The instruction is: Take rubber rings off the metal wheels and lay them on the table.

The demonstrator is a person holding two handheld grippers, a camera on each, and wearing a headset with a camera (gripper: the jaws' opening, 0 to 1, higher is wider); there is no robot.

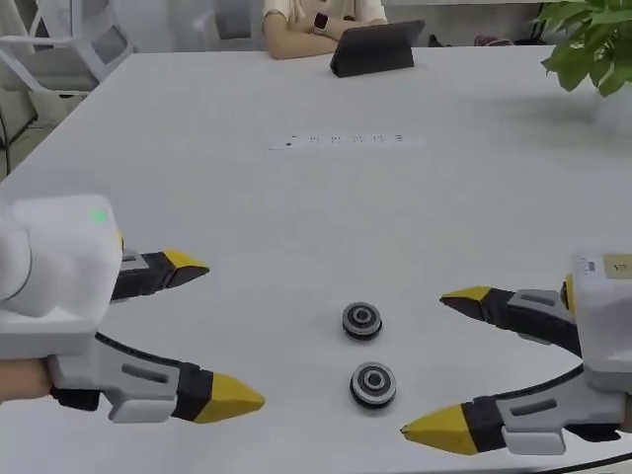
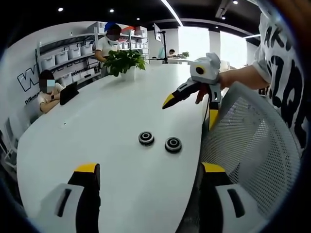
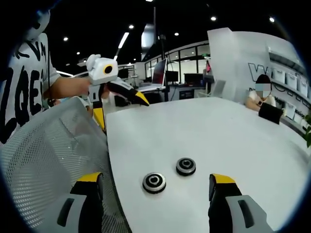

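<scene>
Looks barely begun: finds far metal wheel (image 1: 362,321) and near metal wheel (image 1: 373,384) wearing rubber rings (image 1: 346,322) on the table (image 1: 296,197); holds left gripper (image 1: 227,334) and right gripper (image 1: 430,363) spread wide, empty.

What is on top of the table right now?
The far wheel and near wheel, a pale strip mid-table, a dark tablet at the far edge, a person's forearms, and a plant. The tablet covers whatever lies right behind it.

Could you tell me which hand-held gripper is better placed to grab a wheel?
Likely the right hand-held gripper: open, and closer to the near metal wheel than the left hand-held gripper.
</scene>
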